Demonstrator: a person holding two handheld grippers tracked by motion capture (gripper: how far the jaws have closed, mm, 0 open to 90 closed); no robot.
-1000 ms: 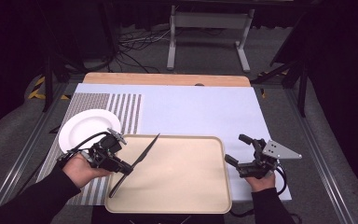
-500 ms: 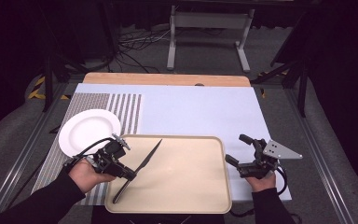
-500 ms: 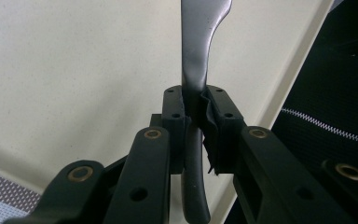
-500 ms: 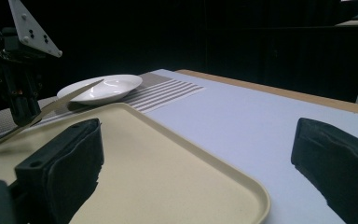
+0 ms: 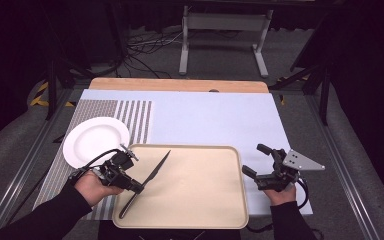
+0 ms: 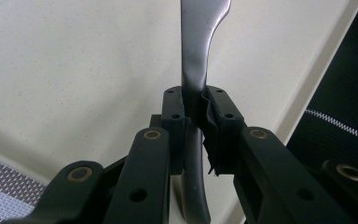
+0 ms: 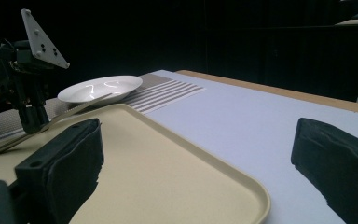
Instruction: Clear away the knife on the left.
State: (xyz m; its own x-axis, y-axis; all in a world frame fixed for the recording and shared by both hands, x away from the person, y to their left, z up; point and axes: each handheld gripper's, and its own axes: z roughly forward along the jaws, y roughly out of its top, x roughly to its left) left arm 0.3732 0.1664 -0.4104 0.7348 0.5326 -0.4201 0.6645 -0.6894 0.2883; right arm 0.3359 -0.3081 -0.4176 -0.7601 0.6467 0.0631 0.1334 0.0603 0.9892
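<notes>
A dark metal knife [image 5: 152,176] lies slantwise low over the left part of the beige tray [image 5: 195,205]. My left gripper [image 5: 136,187] is shut on its middle, and in the left gripper view the pads [image 6: 216,116] clamp the knife [image 6: 196,56] above the tray [image 6: 74,70]. Right of the tray, my right gripper [image 5: 253,159] rests open with nothing between its fingers. In the right gripper view the left gripper [image 7: 32,119] holds the knife [image 7: 74,112] with its handle end close to the tray [image 7: 168,177]; whether it touches I cannot tell.
A white plate [image 5: 96,141] sits on a striped placemat [image 5: 130,112] just left of and behind the tray. A pale blue mat [image 5: 215,120] covers the table behind it, up to a wooden strip [image 5: 180,85] at the far edge.
My left gripper has sunk with the knife toward the tray and come slightly nearer the front edge. The right gripper has stayed still.
</notes>
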